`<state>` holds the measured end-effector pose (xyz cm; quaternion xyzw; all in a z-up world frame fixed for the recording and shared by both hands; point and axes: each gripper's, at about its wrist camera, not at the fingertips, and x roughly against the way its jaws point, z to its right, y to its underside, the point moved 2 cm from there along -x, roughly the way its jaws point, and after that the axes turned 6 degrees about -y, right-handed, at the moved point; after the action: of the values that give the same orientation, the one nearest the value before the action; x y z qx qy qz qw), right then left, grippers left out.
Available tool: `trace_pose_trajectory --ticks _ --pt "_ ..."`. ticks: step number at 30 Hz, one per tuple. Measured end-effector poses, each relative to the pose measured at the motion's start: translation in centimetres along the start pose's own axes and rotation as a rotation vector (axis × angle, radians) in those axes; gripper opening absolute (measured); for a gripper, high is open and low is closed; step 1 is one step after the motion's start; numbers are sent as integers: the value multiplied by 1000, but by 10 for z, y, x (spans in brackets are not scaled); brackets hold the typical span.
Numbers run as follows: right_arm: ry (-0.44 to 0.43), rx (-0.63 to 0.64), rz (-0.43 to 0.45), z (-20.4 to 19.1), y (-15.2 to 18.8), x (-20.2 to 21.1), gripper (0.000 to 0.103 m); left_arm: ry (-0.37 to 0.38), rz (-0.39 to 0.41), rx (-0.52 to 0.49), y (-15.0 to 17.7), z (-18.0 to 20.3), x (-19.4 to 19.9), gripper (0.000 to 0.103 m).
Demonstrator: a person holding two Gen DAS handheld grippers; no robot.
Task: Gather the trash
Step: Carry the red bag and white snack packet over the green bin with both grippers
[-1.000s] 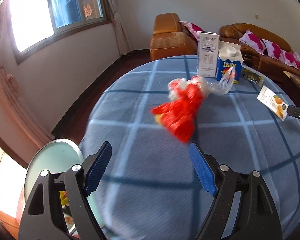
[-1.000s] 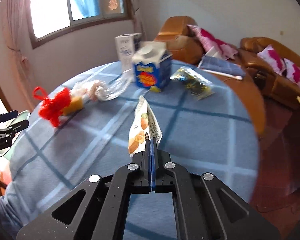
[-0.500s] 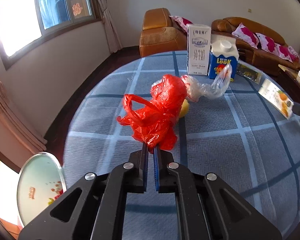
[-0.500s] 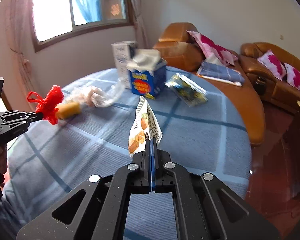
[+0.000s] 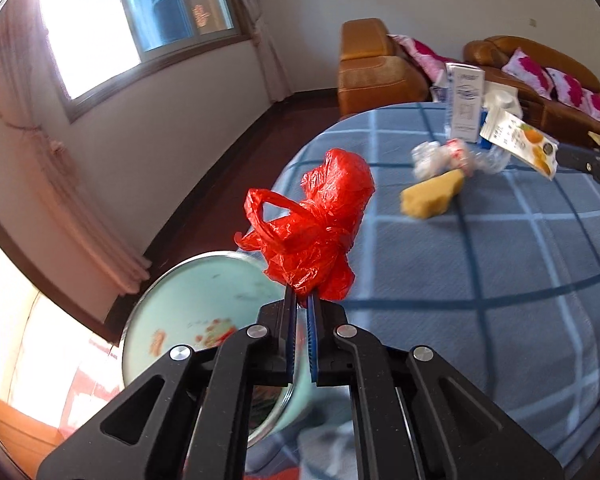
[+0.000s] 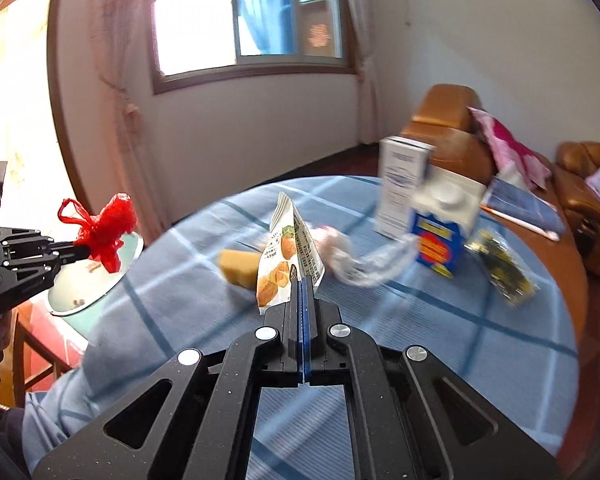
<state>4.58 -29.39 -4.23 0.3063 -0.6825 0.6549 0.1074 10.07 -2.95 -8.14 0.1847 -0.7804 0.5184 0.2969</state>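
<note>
A pale green enamel basin (image 5: pixel 204 320) is seen just beyond the left gripper (image 5: pixel 302 300), beside the round table (image 5: pixel 500 280) with its blue checked cloth. A crumpled red plastic bag (image 5: pixel 316 232) is pinched by its lower end between the nearly closed jaws, above the basin rim. The right gripper (image 6: pixel 303 280) is clamped on a printed snack packet (image 6: pixel 288 256). Farther off, a yellow wedge (image 5: pixel 432 196), possibly sponge, clear wrap (image 6: pixel 360 264) and 2 cartons (image 6: pixel 440 224) are blurred.
</note>
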Motion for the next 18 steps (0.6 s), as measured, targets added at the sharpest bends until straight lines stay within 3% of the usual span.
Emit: trace_pose_trajectory --ticks 18 --pt "-176 175 -69 -82 -30 -76 1 -161 -84 44 48 -75 -2 4"
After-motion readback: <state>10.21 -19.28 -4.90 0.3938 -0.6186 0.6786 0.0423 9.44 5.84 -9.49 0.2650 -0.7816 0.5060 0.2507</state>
